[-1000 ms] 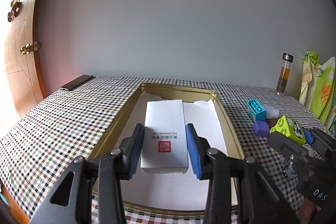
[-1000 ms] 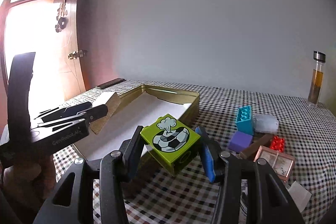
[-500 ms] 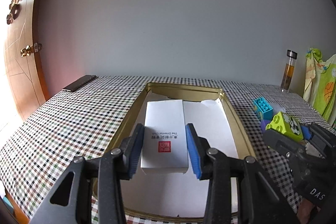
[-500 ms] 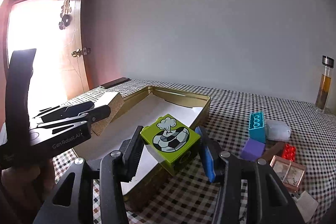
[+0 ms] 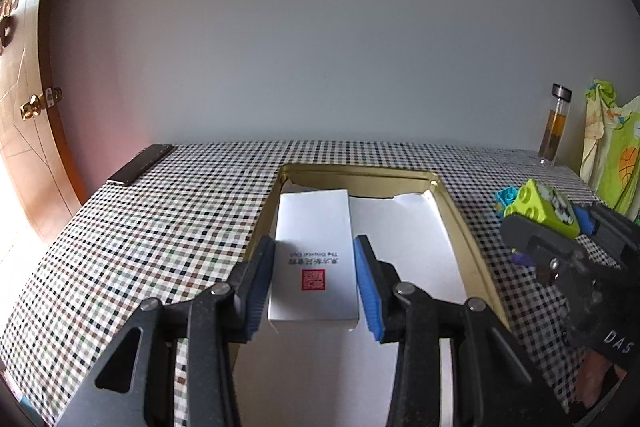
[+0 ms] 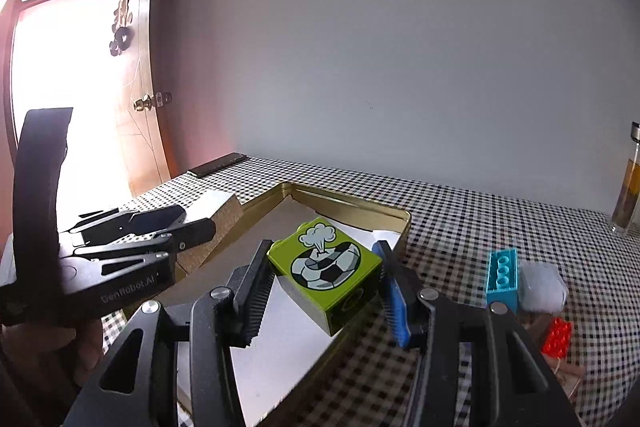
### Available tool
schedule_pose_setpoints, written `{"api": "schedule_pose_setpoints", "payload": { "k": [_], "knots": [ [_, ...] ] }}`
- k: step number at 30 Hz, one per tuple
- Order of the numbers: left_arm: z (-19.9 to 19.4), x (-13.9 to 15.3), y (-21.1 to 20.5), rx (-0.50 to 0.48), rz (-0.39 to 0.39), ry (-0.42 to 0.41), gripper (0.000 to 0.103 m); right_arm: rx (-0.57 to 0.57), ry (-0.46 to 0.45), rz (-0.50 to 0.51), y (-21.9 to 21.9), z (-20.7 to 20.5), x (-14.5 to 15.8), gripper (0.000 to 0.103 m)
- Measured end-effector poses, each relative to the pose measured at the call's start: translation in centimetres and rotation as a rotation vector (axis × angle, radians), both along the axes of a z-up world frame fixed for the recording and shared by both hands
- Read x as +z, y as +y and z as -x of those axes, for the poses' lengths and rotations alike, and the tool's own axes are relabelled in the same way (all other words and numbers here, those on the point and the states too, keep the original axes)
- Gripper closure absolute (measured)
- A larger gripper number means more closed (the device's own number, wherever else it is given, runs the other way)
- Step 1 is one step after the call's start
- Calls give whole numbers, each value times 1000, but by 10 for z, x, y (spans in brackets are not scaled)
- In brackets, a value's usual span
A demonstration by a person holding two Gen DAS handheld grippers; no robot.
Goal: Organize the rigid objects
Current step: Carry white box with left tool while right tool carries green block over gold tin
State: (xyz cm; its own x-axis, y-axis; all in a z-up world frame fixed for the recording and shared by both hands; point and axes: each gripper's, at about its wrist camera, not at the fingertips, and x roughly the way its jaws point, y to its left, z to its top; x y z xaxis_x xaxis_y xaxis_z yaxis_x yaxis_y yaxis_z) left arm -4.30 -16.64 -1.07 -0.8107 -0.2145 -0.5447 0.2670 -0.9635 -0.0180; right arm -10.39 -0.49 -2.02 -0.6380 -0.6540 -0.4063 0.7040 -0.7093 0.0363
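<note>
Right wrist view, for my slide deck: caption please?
Right hand-held gripper carries a green soccer-print block above the gold tin on a checkered tablecloth.

Readable text:
- Left gripper (image 6: 192,227) body, right wrist view: "GenRobot.AI", pale letters along its lower black arm.
- Right gripper (image 5: 560,223) body, left wrist view: "DAS", the rest cut off at the frame edge.
- White box (image 5: 314,255): 2 printed lines above a red square stamp, upside down, too small to read.
</note>
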Motion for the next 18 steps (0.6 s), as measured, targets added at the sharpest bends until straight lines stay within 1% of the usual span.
{"api": "schedule_pose_setpoints", "payload": {
  "k": [3, 6, 8, 15, 18],
  "knots": [
    [8, -1, -5, -8, -14, -25, 63, 1, -9, -7, -8, 7, 2, 51],
    [17, -2, -8, -14, 3, -61, 63, 4, -23, -15, -15, 15, 2, 51],
    [22, -2, -11, -16, -4, -73, 63, 7, -31, -28, -20, 21, 0, 51],
    [39, 0, -14, -22, 12, -110, 63, -2, -84, -56, -31, 43, -6, 51],
    [47, -2, -15, -31, 7, -134, 63, 0, -114, -79, -36, 51, -11, 51]
  ]
}}
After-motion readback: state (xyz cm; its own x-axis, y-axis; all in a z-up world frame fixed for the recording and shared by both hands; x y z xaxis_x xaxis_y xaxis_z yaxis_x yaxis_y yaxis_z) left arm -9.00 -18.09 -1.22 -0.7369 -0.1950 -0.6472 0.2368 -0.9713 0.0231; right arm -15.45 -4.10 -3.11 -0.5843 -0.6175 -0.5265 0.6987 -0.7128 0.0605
